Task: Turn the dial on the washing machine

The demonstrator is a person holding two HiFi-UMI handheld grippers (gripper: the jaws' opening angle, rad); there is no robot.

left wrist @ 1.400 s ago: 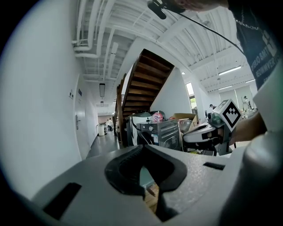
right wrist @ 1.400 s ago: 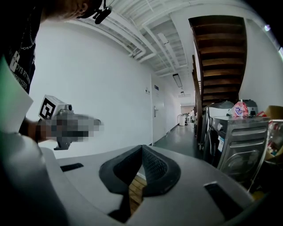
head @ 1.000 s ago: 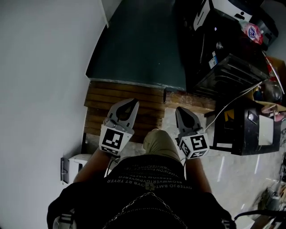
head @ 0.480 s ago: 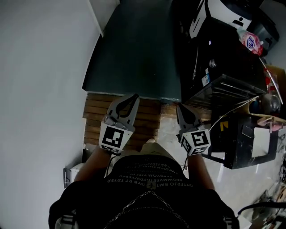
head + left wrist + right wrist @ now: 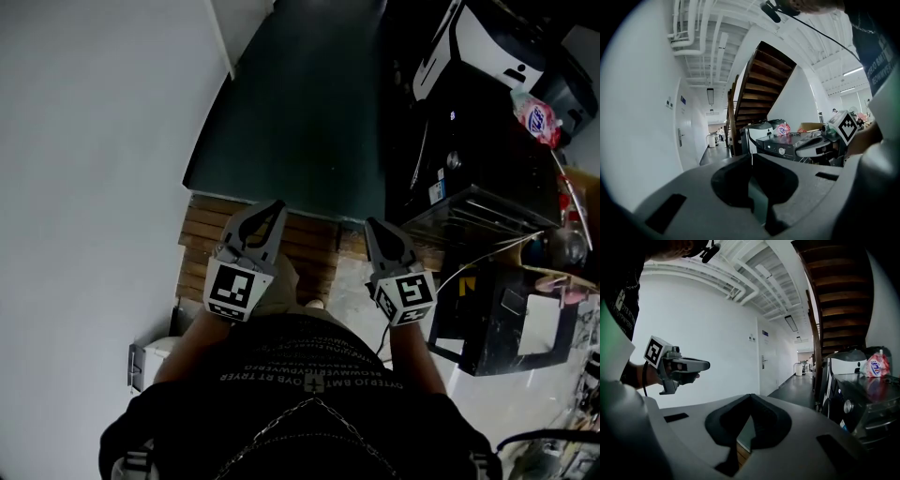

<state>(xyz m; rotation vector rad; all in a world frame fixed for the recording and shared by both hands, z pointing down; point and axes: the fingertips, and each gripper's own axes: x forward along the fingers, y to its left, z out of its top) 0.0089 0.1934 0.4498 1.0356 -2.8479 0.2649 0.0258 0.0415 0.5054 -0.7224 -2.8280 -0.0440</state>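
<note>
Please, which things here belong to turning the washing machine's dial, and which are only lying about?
For the job:
- round dial on the dark machine, probably the washer
- left gripper and right gripper, both shut and empty

Lying about:
- pink packet on the machines
- wooden stairs
- door

The left gripper (image 5: 274, 206) and right gripper (image 5: 373, 225) look like smooth matt grey plastic. Under them lie slats (image 5: 309, 239) of brown wood. At twelve o'clock the dark floor (image 5: 300, 103) is smooth with a dull sheen. At nine the wall (image 5: 84, 141) is matt white. At two the machine (image 5: 469, 141) is glossy black, and its dial (image 5: 848, 406) looks like shiny metal. At six the shirt (image 5: 309, 394) is black cloth.
</note>
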